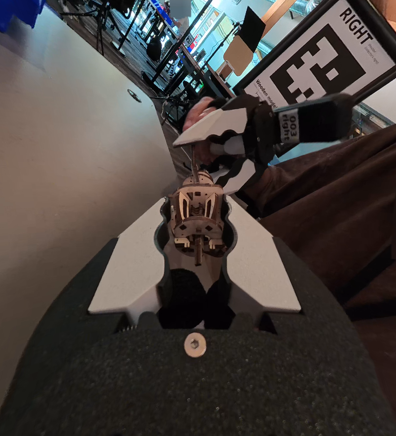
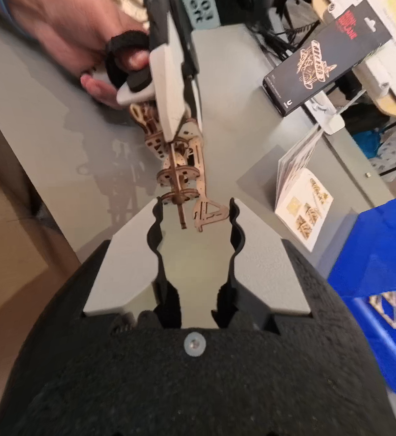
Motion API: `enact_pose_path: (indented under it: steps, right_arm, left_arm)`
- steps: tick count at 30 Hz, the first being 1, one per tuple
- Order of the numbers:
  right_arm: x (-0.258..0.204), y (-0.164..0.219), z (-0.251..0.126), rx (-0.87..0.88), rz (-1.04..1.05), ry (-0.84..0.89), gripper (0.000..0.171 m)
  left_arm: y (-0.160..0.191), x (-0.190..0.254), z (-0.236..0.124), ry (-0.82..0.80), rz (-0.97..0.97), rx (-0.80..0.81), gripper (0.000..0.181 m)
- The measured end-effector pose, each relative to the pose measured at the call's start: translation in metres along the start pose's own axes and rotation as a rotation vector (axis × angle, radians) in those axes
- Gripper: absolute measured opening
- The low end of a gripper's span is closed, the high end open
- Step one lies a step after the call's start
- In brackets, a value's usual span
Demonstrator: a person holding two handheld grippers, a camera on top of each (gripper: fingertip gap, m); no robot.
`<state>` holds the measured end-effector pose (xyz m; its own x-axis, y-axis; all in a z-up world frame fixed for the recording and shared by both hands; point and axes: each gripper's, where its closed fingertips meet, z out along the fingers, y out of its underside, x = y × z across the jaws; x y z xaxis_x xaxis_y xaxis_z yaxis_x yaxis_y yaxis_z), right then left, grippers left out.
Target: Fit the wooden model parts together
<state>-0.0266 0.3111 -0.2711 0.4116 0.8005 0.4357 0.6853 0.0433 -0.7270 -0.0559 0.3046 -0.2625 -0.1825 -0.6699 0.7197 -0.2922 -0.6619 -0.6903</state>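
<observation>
A partly built wooden model (image 1: 195,219) of pale laser-cut plywood sits clamped between the fingers of my left gripper (image 1: 194,203), held in the air above the grey table (image 1: 62,141). In the right wrist view the model (image 2: 178,165) hangs from the left gripper (image 2: 183,134), with round discs on a thin rod and a flat tail piece (image 2: 211,212). My right gripper (image 2: 195,205) is open; the rod's end and the tail piece lie between its fingertips, untouched. It also shows in the left wrist view (image 1: 200,168), open around the model's far end.
A black box with a model picture (image 2: 322,63) and an open instruction booklet (image 2: 303,200) lie on the table at the right. A blue bin (image 2: 381,259) stands near right. A framed marker sign (image 1: 322,59) stands behind. A person's hand (image 2: 74,47) holds the left gripper. The grippers are tip to tip, or close to it.
</observation>
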Motion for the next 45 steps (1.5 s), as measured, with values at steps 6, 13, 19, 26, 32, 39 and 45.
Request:
enact_pose_path:
  steps: [6,13,19,26,32,39,45]
  right_arm:
    - [-0.003,-0.003,-0.017,0.166,0.511,-0.296,0.062]
    - [-0.008,-0.026,-0.014,0.303,0.624,-0.412,0.046]
    - [-0.003,-0.038,-0.016,0.362,0.576,-0.350,0.027]
    - [0.002,-0.047,-0.018,0.407,0.735,-0.442,0.026]
    - [0.009,-0.054,-0.029,0.516,0.865,-0.554,0.025]
    - [0.003,-0.042,-0.029,0.351,0.731,-0.508,0.026]
    - [0.007,-0.021,-0.024,0.071,0.545,-0.466,0.026]
  left_arm:
    - [-0.009,0.010,-0.007,-0.046,0.238,0.035,0.040]
    - [-0.011,0.024,-0.002,0.027,0.261,0.073,0.040]
    - [-0.012,0.021,-0.002,0.015,0.249,0.088,0.040]
    - [-0.017,0.026,-0.005,0.045,0.222,0.129,0.040]
    - [-0.006,0.030,0.004,0.070,0.215,0.080,0.039]
    - [0.002,0.023,0.009,0.074,0.161,-0.005,0.040]
    - [-0.031,0.014,-0.010,-0.036,0.282,0.053,0.019]
